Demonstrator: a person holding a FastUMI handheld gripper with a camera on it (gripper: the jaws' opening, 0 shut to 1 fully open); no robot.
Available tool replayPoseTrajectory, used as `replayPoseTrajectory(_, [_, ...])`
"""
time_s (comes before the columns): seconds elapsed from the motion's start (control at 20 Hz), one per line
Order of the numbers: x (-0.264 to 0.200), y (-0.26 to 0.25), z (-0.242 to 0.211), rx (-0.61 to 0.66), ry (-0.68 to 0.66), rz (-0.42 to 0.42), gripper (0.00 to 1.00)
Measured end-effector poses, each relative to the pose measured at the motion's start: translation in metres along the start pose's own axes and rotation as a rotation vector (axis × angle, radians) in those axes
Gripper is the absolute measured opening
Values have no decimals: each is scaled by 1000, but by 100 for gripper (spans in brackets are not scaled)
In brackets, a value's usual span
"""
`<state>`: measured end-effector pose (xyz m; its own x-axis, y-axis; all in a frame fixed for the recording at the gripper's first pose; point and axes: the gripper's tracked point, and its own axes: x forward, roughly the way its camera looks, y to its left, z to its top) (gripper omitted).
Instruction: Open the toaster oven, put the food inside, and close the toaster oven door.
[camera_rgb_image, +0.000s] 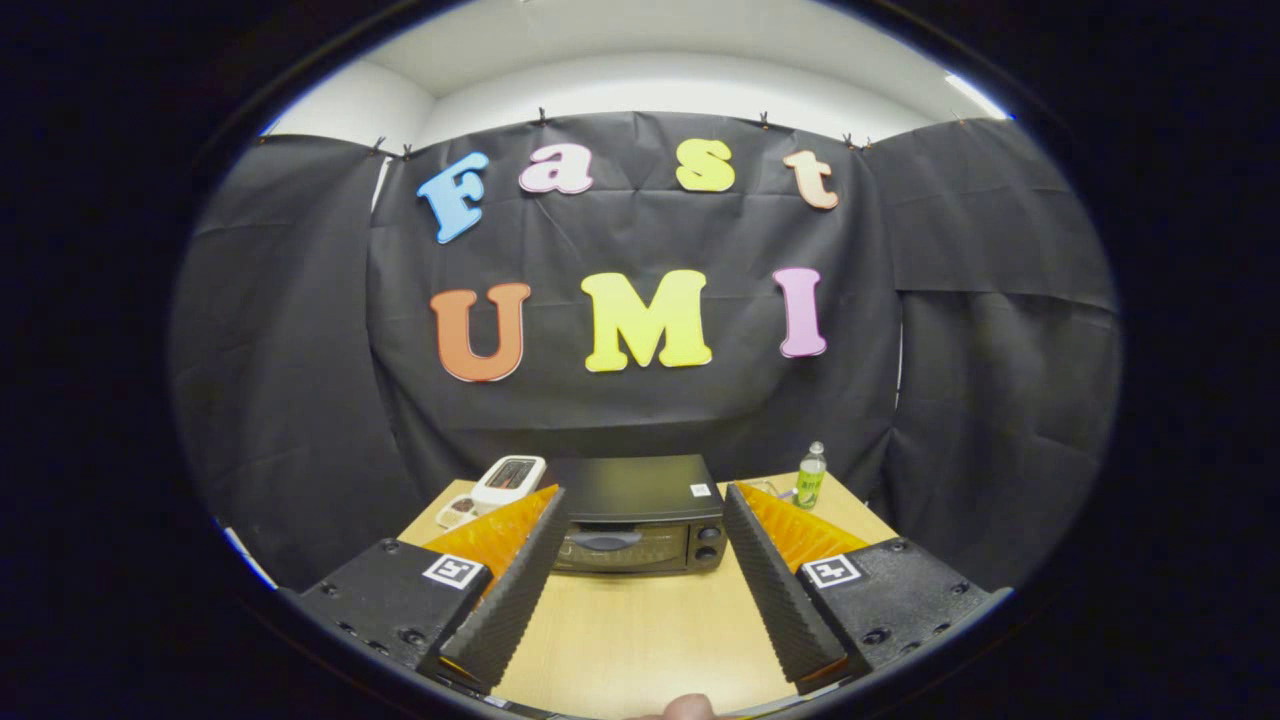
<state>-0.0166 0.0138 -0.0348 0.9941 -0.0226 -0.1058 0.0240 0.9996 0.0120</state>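
The gripper (640, 505) hangs above the table (640, 630), its two fingers (520, 570) spread wide with nothing between them but bare wood. A fingertip of the person's hand (685, 707) shows nearest of all, on the near side of the table from the oven.

The oven (635, 515) sits just ahead of the fingers, framed in the gap between their tips, upright and facing the gripper. Its door is closed (the handle runs across the upper part of the glass), and two knobs stand one above the other at the door's right side. A small white label is stuck on the oven's top near its right front corner.

Left of the oven, just beside it, lies a white toaster (508, 478). In front of the toaster rests a small tray of food (458, 511), partly hidden by the left finger. Right of the oven, near the table's far corner, stands a bottle (810, 478) with a green label. Behind the oven hangs the black cloth wall (300, 400).
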Motion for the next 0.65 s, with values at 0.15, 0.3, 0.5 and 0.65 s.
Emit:
replayPoseTrajectory(0.15, [4,0,-1,8,-3,-2,100])
replayPoseTrajectory(0.3, [7,2,-2,14,1,5,100])
replayPoseTrajectory(0.5, [12,4,-2,20,3,12,100])
replayPoseTrajectory(0.65, [17,3,-5,19,12,14,100])
